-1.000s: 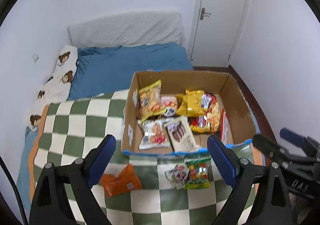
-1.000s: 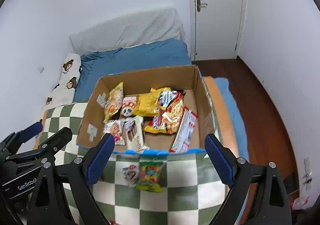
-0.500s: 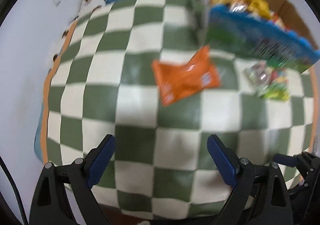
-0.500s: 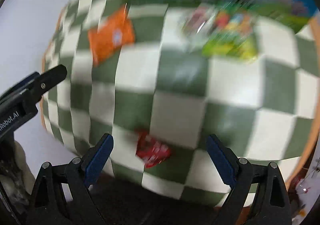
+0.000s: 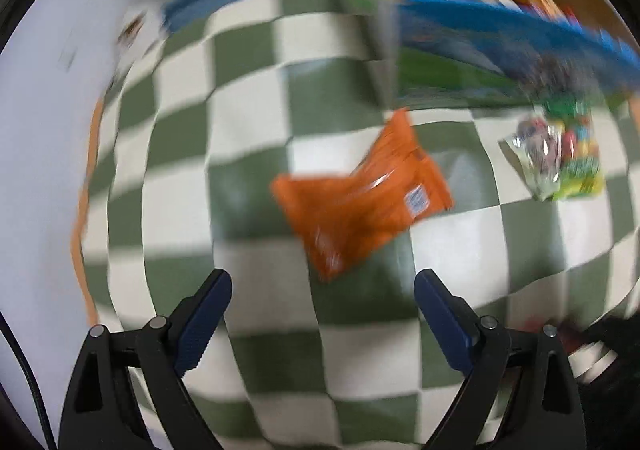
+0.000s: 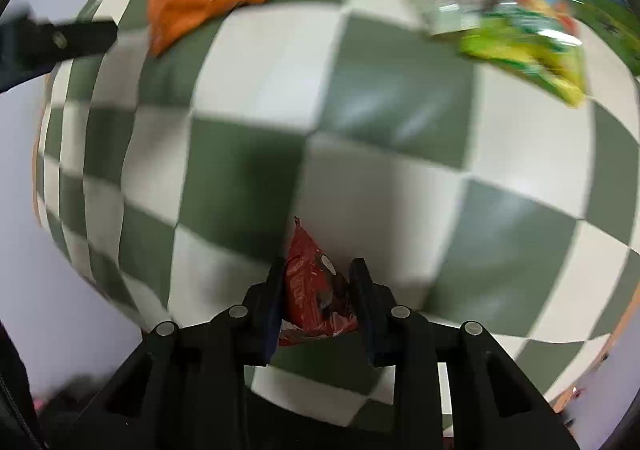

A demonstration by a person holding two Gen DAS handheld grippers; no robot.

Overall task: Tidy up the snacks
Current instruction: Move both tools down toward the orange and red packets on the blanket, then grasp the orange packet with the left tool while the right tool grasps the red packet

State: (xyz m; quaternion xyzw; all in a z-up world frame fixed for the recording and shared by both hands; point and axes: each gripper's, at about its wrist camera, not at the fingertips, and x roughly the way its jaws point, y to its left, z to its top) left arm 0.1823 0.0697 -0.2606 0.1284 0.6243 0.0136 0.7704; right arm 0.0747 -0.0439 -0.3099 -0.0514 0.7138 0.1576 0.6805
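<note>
The right tongs (image 6: 316,290) point almost straight down at the checked green-and-white blanket (image 6: 260,62) and have closed on a small red snack packet (image 6: 316,290), which stands pinched upright between the two pads near the blanket's near edge. To do this step well, the pinch should be checked before lifting: the packet is thin and crinkly, so it is best raised straight up and slowly, then carried over the blue-edged rim of the cardboard box (image 5: 520,30) and let go low among the snacks already inside. The left tongs (image 5: 322,314) are spread wide with nothing between them, poised just short of the orange snack packet (image 5: 360,202), which lies flat on the blanket in front of the box; I judge they should drop over its short side and take a corner seam. A green sweets bag (image 5: 576,166) with a clear wrapped snack (image 5: 536,146) lying against it waits beside the box. Both views are smeared by motion, so no printing on any packet can be read, the box's contents are only streaks of yellow and orange, and how firmly the red packet is gripped cannot be told.
</note>
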